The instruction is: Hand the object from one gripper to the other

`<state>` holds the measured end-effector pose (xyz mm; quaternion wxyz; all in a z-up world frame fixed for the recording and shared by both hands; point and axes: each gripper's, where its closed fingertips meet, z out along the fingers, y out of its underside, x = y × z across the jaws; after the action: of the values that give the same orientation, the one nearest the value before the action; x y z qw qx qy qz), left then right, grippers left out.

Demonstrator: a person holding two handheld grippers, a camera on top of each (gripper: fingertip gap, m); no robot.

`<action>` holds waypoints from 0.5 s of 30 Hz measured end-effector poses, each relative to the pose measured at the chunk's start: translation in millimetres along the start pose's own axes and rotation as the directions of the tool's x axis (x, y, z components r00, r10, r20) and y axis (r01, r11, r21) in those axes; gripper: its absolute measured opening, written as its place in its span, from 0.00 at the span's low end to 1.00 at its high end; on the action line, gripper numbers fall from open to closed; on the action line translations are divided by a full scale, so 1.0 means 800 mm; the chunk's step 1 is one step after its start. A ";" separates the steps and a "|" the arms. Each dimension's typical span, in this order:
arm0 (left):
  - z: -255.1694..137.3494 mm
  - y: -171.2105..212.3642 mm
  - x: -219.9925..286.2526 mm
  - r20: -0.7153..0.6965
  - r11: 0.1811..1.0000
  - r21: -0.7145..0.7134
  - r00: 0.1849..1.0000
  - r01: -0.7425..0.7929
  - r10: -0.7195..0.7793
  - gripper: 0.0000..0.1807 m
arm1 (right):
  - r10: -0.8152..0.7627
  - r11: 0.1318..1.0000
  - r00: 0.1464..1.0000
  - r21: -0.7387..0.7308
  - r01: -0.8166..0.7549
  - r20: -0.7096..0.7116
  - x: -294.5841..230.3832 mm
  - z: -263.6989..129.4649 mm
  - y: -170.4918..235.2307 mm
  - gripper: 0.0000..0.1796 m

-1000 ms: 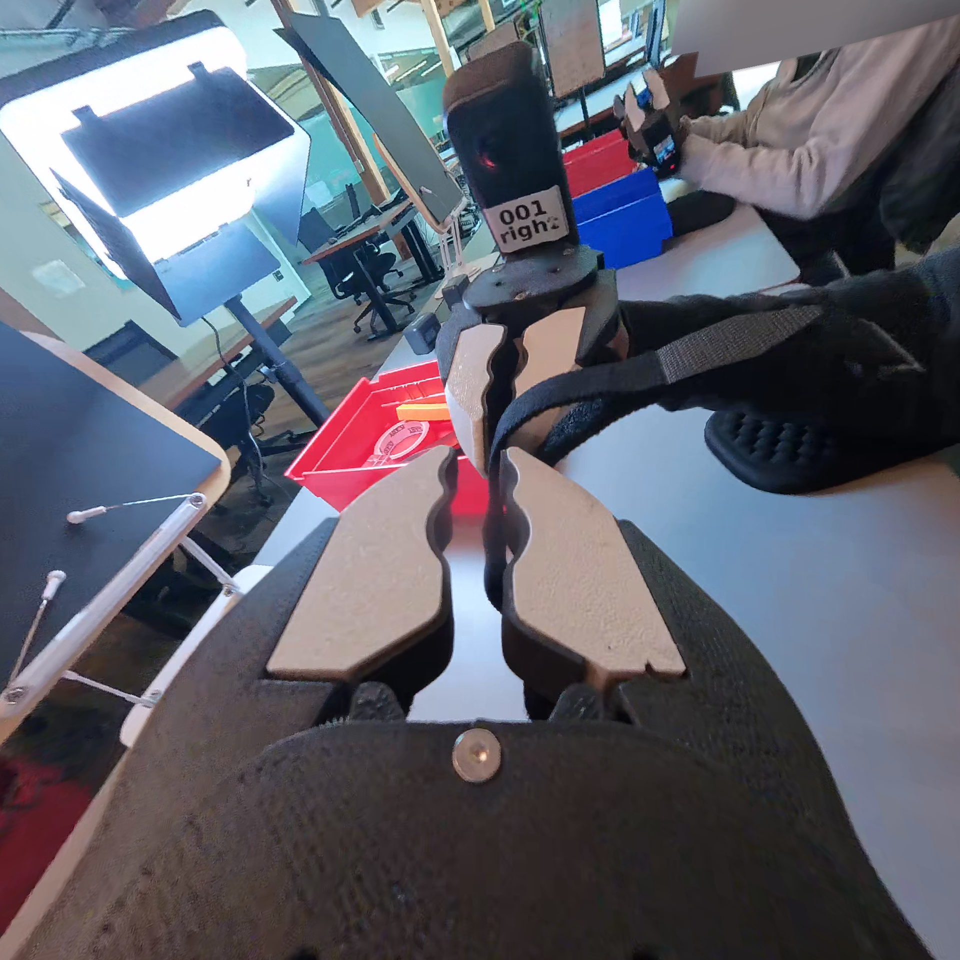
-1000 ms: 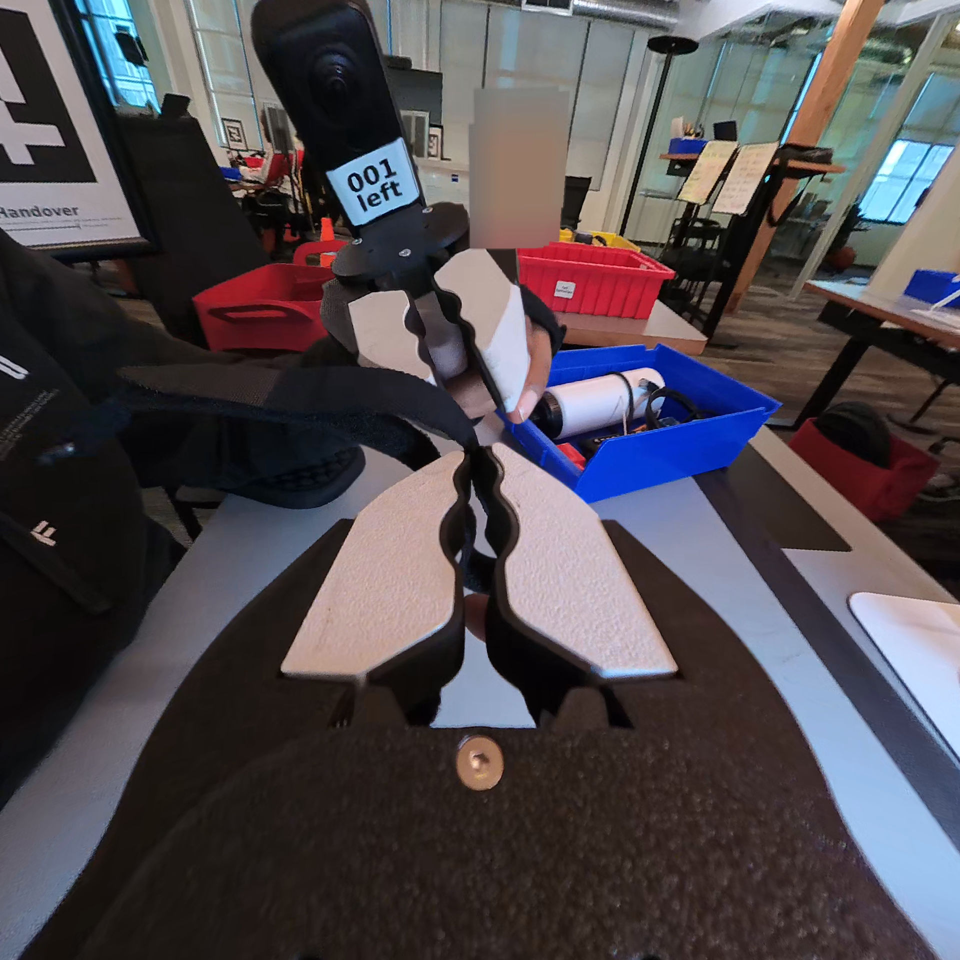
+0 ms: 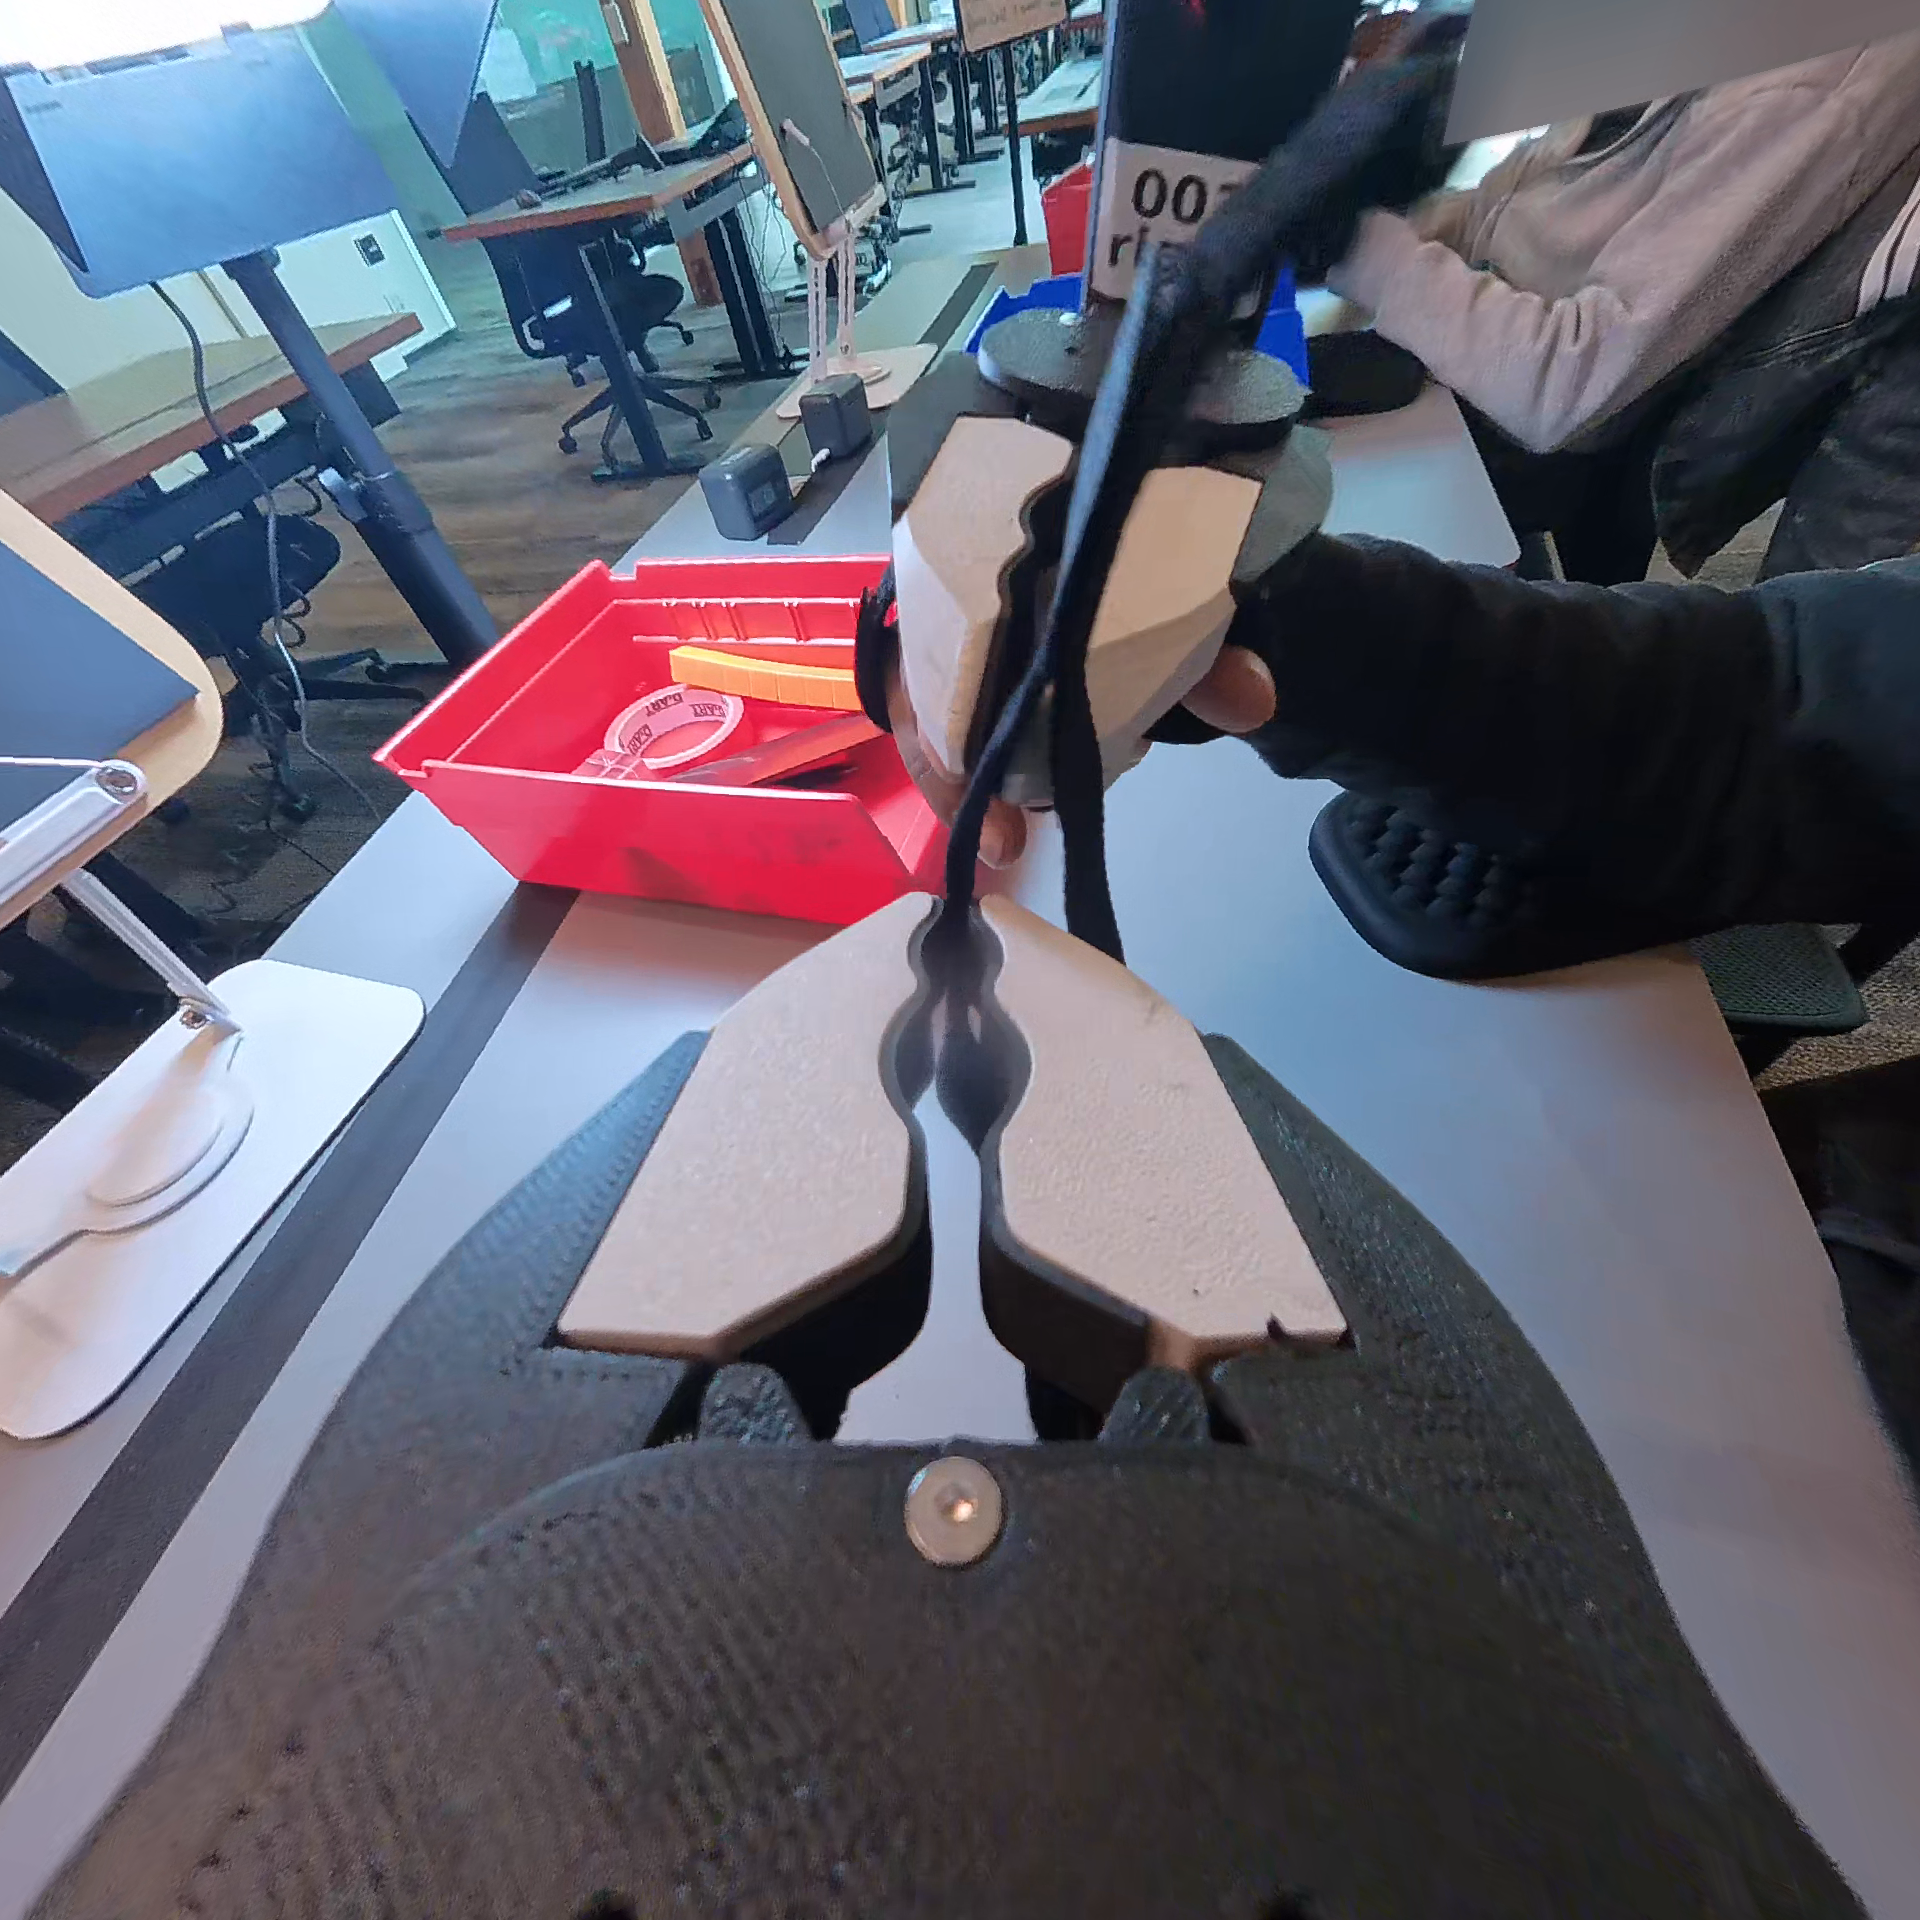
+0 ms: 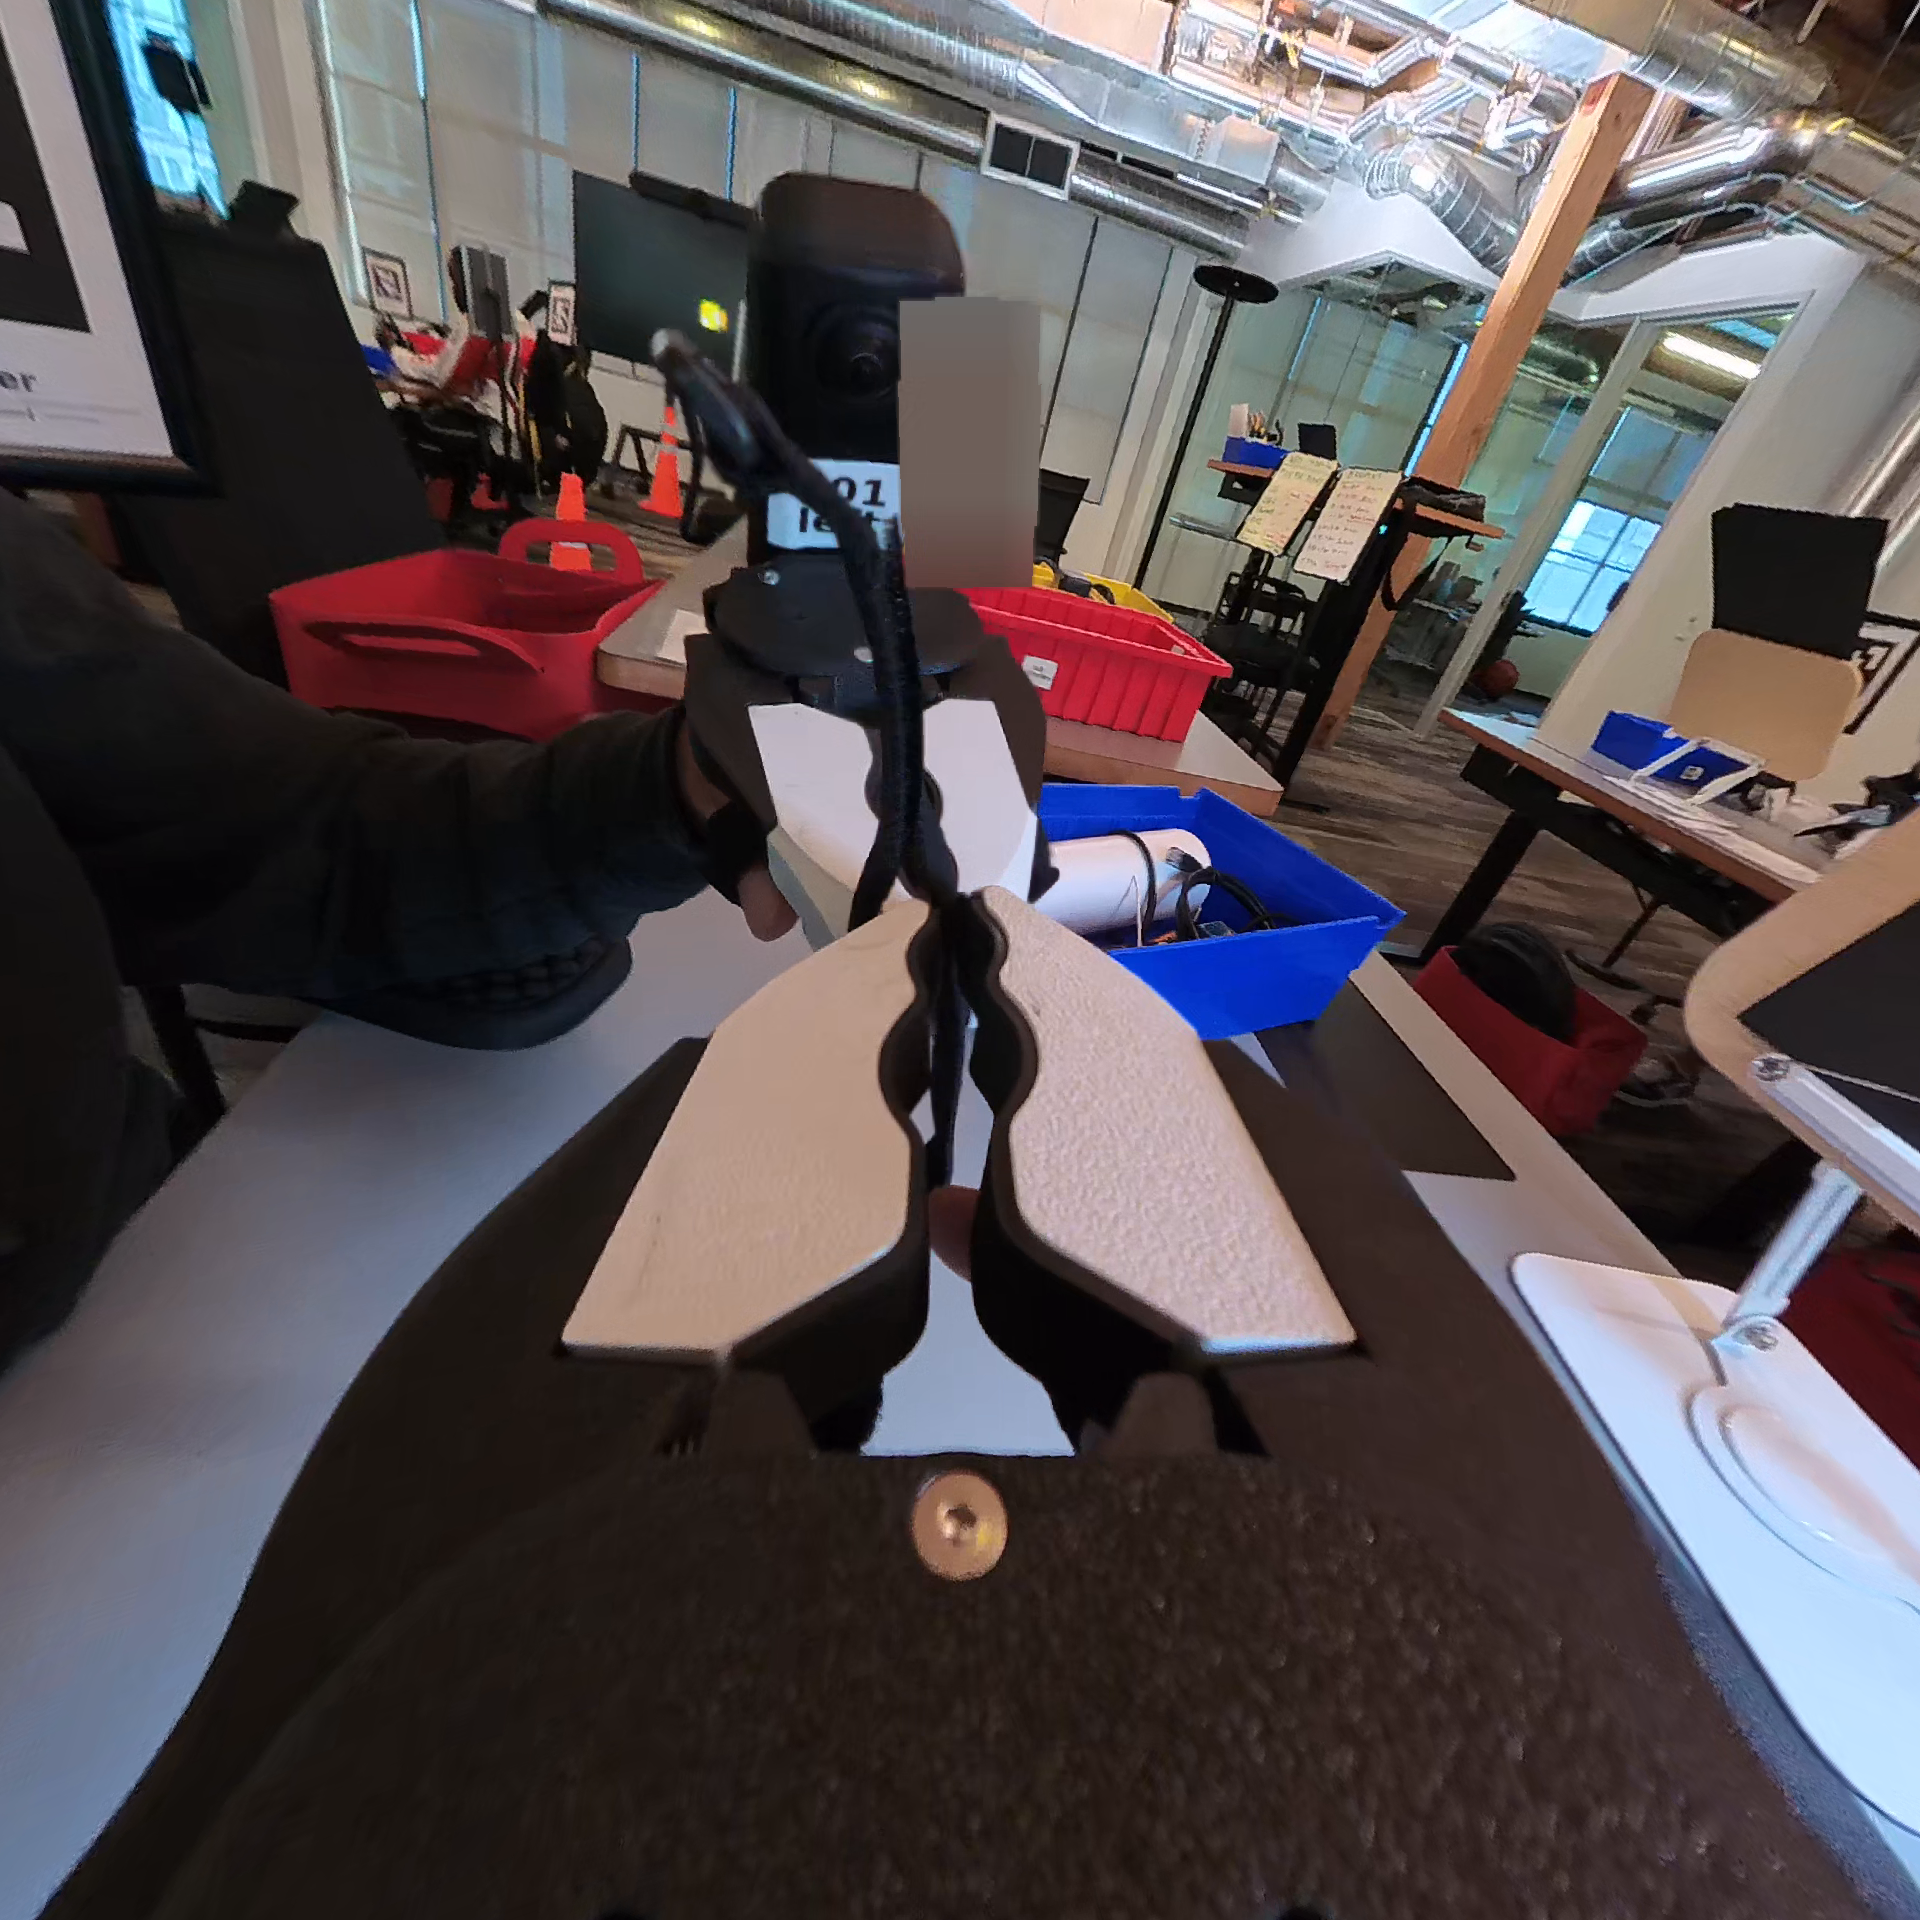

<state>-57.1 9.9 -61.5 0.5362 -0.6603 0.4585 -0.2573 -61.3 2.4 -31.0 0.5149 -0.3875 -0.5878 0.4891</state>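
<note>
A black strap (image 3: 1091, 416) runs between both grippers above the grey table (image 3: 1455, 1195). My left gripper (image 3: 956, 920) is shut on the strap's lower end, with the strap pinched at its fingertips. Just beyond it, my right gripper (image 3: 1013, 774) faces it with the strap passing between its fingers and on up past its camera. In the right wrist view my right gripper (image 4: 951, 920) is shut on the strap (image 4: 894, 665). There the strap rises in front of the left gripper (image 4: 914, 862) to a loose end at the upper left. Gloved hands hold both grippers.
A red tray (image 3: 665, 831) with a tape roll (image 3: 675, 727) and an orange bar (image 3: 764, 675) sits left of the grippers. A blue bin (image 4: 1247, 966) of cables stands behind them. A white stand base (image 3: 156, 1164) and a black padded rest (image 3: 1455, 894) lie on the table. A person sits at the far side (image 3: 1558, 291). My left and right fingertips are right by each other.
My left gripper, open around the strap before, has closed on it. Both grippers have shifted, and the strap now runs upward over them instead of sideways.
</note>
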 end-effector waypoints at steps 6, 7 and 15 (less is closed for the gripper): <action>-0.020 -0.026 -0.001 0.030 0.992 0.108 0.998 -0.060 0.058 0.11 | 0.080 0.997 0.996 -0.023 -0.079 0.050 -0.003 -0.003 0.004 0.01; -0.023 -0.030 0.002 0.022 0.990 0.123 0.997 -0.071 0.069 0.10 | 0.086 0.996 0.995 -0.037 -0.084 0.054 -0.003 -0.001 0.008 0.01; -0.022 -0.029 0.007 -0.002 0.990 0.123 0.997 -0.071 0.072 0.08 | 0.133 0.990 0.984 -0.056 -0.127 0.115 -0.015 0.008 0.017 0.01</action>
<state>-61.3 -2.7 -35.2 0.5834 -0.6083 0.4668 -0.2677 -66.0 -7.5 -46.9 0.4367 -0.4077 -0.6024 0.5294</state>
